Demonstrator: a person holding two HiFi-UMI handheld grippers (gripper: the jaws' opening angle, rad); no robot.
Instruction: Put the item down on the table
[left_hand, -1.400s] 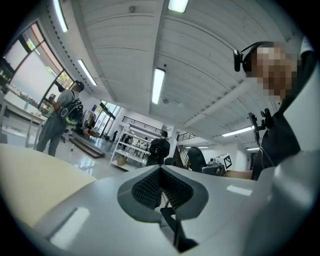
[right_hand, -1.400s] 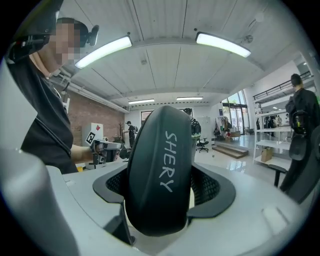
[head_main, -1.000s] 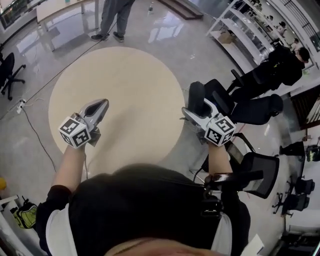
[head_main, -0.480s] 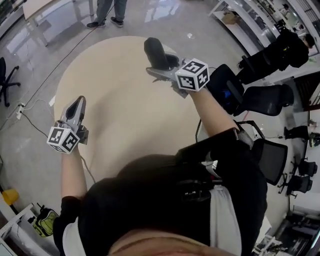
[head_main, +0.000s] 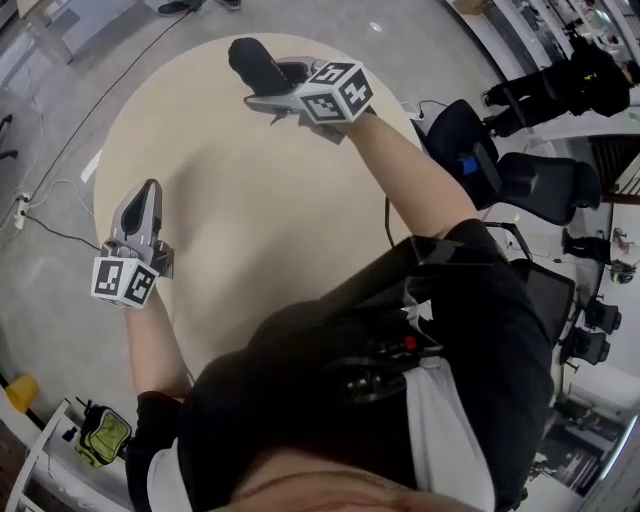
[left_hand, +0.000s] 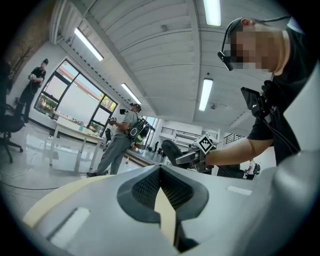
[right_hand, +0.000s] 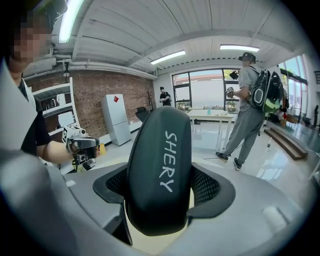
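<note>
One round beige table (head_main: 250, 200) fills most of the head view. Over its far side is a black case (head_main: 255, 62), printed SHERY in white letters. It stands clamped between the half-spread jaws of the right gripper (head_main: 265, 88); whether it touches the top I cannot tell. The left gripper (head_main: 148, 195) sits at the table's left edge, jaws closed together on nothing. A second ago the right gripper held the case off the table's right rim, by a black chair (head_main: 470, 140). It has since swung across to the far side, and the left gripper has drifted outward.
</note>
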